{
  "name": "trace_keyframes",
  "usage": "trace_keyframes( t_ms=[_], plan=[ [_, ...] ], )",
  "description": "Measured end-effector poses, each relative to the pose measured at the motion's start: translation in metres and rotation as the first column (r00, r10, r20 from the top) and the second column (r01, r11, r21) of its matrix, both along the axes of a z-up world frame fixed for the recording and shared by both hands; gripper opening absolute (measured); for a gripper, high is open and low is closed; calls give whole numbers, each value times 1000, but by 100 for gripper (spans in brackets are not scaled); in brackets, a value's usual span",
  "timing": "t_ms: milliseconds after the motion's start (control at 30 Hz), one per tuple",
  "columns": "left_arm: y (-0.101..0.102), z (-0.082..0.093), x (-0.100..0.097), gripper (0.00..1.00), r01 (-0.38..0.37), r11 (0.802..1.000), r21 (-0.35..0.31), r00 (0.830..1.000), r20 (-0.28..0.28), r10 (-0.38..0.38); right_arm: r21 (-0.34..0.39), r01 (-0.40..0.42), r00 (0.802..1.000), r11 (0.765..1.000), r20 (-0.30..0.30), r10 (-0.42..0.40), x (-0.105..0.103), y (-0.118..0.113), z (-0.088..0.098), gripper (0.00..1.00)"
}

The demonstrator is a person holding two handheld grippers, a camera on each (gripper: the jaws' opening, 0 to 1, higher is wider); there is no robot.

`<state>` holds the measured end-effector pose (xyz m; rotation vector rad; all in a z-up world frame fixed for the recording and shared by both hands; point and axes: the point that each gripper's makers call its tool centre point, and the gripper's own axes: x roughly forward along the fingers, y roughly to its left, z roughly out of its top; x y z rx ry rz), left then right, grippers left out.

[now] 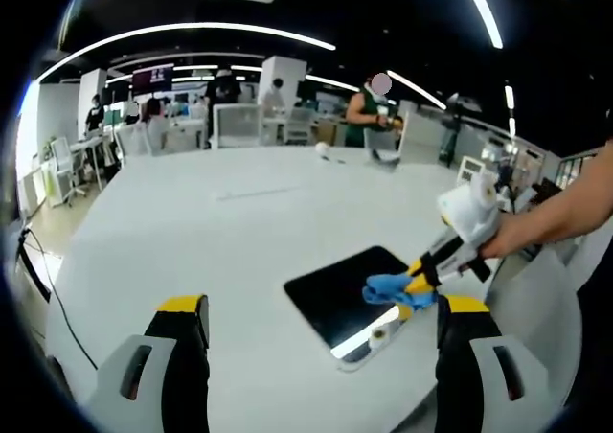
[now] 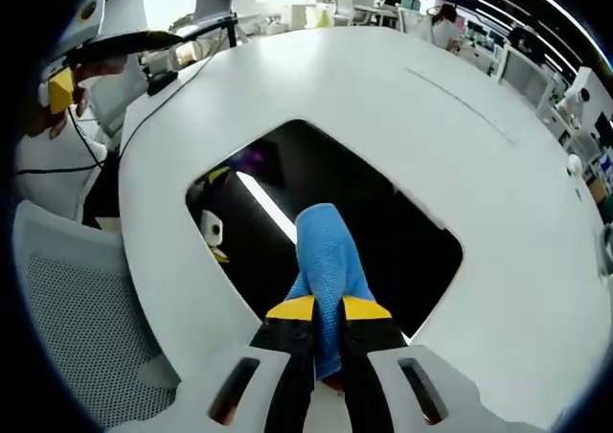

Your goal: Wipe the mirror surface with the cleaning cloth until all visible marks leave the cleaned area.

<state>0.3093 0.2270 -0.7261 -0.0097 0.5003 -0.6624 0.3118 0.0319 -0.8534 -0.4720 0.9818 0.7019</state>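
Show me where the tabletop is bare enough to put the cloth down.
Bare stretch: the white round table beyond the dark rectangular mirror, out to the small white object at its far edge. Crowded: the mirror's near edge, where the right gripper presses the blue cleaning cloth.

White table point(image 1: 239, 213): mirror point(image 1: 350, 294) lying flat near its edge. Right gripper point(image 1: 421, 282), hand-held, presses blue cloth point(image 1: 391, 289) onto mirror. Left gripper point(image 1: 321, 342) jaws apart, holding nothing.

Flat, dark rectangular mirror with rounded corners point(image 2: 383, 232) lies on white surface, reflecting ceiling light strip. Blue cleaning cloth point(image 2: 328, 270), bunched and draped, rests on mirror near its edge, pinched in right claw point(image 2: 329, 310).
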Motion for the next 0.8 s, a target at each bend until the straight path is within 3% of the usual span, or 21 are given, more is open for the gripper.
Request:
trace_keyframes(
  t_ms=[800],
  plan=[
    [-8, 0, -4, 100, 17, 1000, -3, 1000, 6, -17, 25, -18, 1000, 1000, -23, 19, -33, 1, 0, 3]
  ],
)
